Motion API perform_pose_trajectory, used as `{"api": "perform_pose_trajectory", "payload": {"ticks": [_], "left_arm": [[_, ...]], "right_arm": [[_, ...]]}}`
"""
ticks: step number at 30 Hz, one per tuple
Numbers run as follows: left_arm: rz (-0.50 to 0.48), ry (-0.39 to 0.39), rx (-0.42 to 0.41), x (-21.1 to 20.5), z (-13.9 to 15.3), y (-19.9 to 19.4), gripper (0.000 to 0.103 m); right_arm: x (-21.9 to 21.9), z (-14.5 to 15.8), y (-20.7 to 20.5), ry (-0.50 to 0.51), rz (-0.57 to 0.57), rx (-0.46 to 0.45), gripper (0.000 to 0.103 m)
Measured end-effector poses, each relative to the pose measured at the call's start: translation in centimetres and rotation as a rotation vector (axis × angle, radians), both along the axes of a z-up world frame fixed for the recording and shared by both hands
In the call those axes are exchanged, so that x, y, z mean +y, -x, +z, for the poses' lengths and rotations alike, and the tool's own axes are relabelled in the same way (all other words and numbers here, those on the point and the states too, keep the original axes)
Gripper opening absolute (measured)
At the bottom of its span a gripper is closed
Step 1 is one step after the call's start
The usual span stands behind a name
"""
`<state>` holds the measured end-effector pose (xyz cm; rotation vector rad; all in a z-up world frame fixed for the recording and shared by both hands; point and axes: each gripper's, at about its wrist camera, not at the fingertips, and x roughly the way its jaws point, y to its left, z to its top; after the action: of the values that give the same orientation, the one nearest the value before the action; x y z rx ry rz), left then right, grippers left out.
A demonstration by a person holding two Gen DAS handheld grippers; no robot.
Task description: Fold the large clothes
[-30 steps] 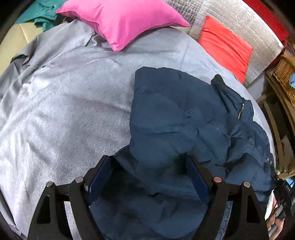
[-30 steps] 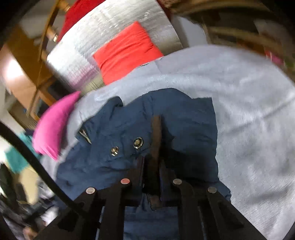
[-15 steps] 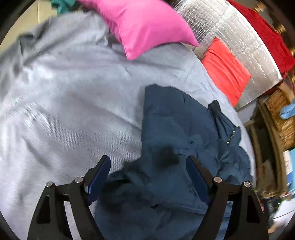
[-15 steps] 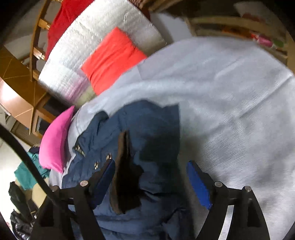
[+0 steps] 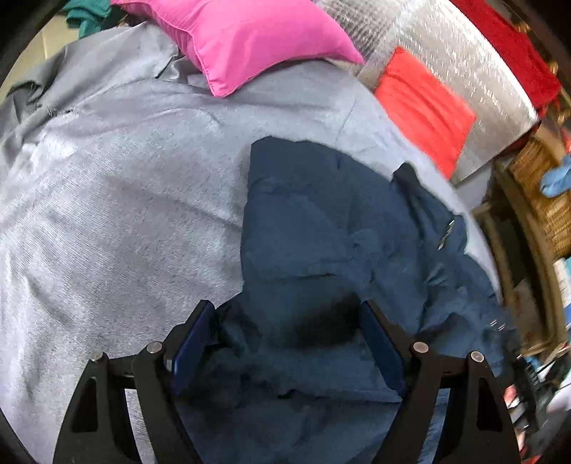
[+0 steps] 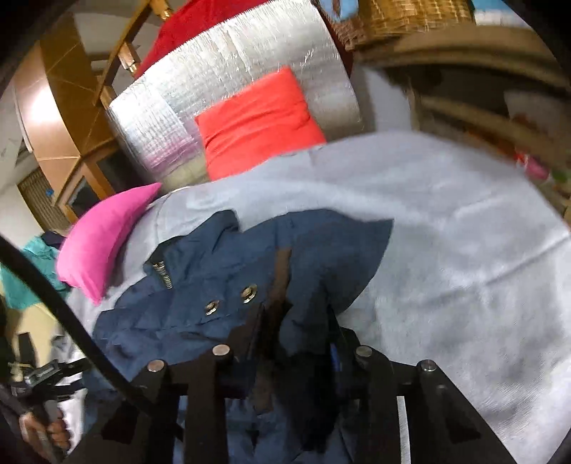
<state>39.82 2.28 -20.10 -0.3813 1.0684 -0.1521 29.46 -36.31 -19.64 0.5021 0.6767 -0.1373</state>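
The jacket [image 5: 321,250], dark blue, lies crumpled on the grey sheet [image 5: 125,214], occupying the region from centre to 5 o'clock in the left wrist view. Its zipper pull shows near 3 o'clock.

The left gripper [image 5: 285,321] stands wide, its blue-padded fingers [image 5: 192,342] spread on either side of a fold of jacket at 6 o'clock. Cloth lies between and below them; nothing is pinched.

The right gripper [image 6: 296,321] is narrowed onto a bunched fold of jacket [image 6: 249,278] at 6 o'clock in its own view, with dark cloth and a brown lining strip filling the gap between its fingers. Two metal snaps [image 6: 228,299] sit on the jacket just left of the grip, toward 9 o'clock from it.

A pink pillow [image 5: 242,39] rests on the sheet at 12 o'clock in the left view. A red cushion [image 5: 424,107] leans against a silver foil panel [image 5: 464,64] at 2 o'clock. A wicker basket [image 5: 539,185] stands at 3 o'clock, beyond the sheet's edge. Teal cloth [image 5: 89,14] shows at 11 o'clock.

In the right view the person's left hand [image 6: 43,428] appears at 8 o'clock, gripping a handle.
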Motion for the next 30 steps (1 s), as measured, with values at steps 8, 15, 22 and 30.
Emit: {"api": "perform_pose_trajectory", "payload": {"ticks": [8, 15, 22, 30], "left_arm": [[-0.017, -0.125, 0.010, -1.0, 0.9, 0.8, 0.083], [-0.092, 0.125, -0.048, -1.6, 4.0, 4.7, 0.083], [-0.083, 0.384, 0.136, -3.7, 0.2, 4.5, 0.083], [0.116, 0.592, 0.172, -2.8, -2.7, 3.5, 0.083]], "right_arm": [[-1.9, -0.4, 0.5, -0.132, -0.018, 0.085, 0.050], [-1.3, 1.8, 4.2, -0.446, 0.077, -0.033, 0.072], [4.9, -3.8, 2.7, -0.759, 0.201, 0.112, 0.075], [3.9, -6.9, 0.6, -0.921, 0.010, 0.068, 0.075]]}}
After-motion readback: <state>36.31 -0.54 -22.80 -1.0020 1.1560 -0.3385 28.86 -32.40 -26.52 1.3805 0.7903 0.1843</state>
